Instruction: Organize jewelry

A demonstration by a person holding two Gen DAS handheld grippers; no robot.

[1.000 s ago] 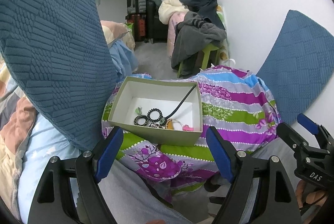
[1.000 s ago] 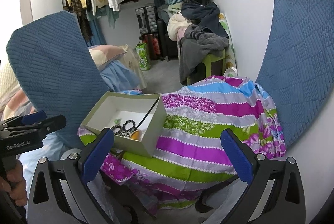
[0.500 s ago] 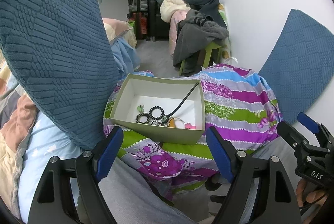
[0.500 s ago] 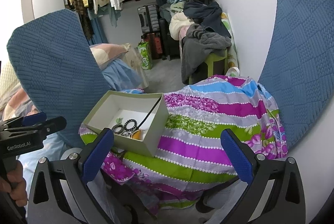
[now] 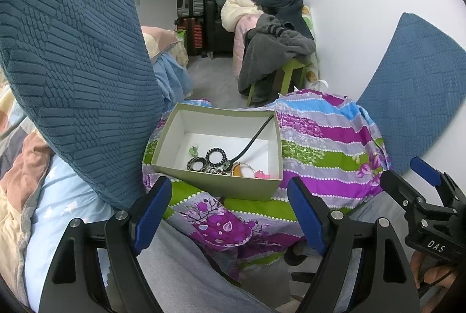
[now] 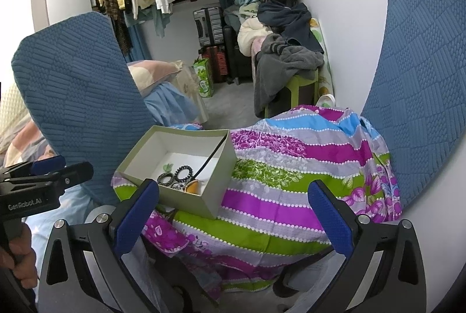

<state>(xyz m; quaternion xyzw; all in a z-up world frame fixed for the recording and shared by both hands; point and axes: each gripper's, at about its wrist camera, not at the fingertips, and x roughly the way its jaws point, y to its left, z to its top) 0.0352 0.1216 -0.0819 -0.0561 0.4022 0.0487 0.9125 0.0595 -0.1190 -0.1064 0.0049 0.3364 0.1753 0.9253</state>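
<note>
Left gripper: jaws spread, empty, low centre of the left view.
Right gripper: jaws spread, empty.
Box: centre frame, on the striped cloth; holds black hair rings, a black cord, an orange piece and a pink piece.
Risk: the soft cloth could let the box tip under a hard push; the tangled pieces may lift together.

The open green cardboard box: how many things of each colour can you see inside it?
Inside the open green cardboard box:
Black: 3, a coiled hair tie, a patterned ring, a long cord
Green: 1, a small leaf charm
Pink: 1, a small piece
Orange: 1, a round piece
Total: 6; the small tangle can't be counted.
</note>
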